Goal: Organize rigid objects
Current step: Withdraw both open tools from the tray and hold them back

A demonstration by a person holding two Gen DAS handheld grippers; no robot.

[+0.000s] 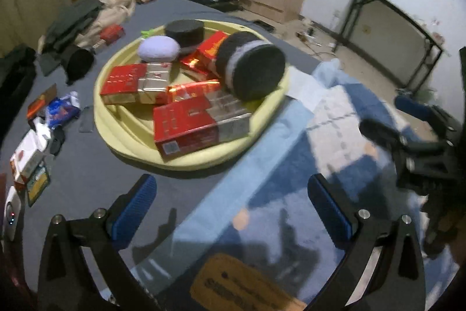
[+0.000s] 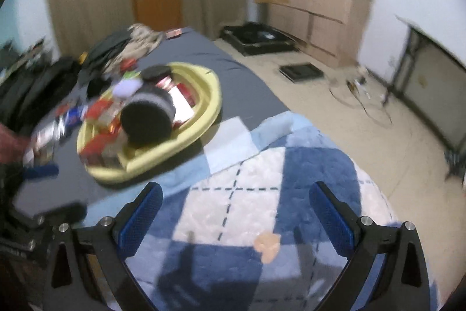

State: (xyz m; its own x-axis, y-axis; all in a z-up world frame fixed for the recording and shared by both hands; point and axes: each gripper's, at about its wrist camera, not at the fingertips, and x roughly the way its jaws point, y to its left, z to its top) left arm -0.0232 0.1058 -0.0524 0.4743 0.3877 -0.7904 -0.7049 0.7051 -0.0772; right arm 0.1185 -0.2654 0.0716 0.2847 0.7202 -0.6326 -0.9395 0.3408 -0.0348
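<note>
progress: mostly done | yellow basin [image 1: 122, 133] ahead of left hand-held gripper [image 1: 233, 212], loaded with red boxes [image 1: 186, 124] and dark cylinders [image 1: 250, 66] | left: loose boxes [image 1: 29, 156] further leftward on bed | right hand-held gripper [image 2: 236, 214]: both spread wide, empty

Dim indoor light with a bluish cast, soft shadows on the blanket [image 2: 262, 194], motion blur throughout both views, and strong fisheye bending with dark corners.

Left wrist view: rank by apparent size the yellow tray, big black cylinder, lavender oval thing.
1. yellow tray
2. big black cylinder
3. lavender oval thing, though it lies farther from the camera, so its true size is unsure.
</note>
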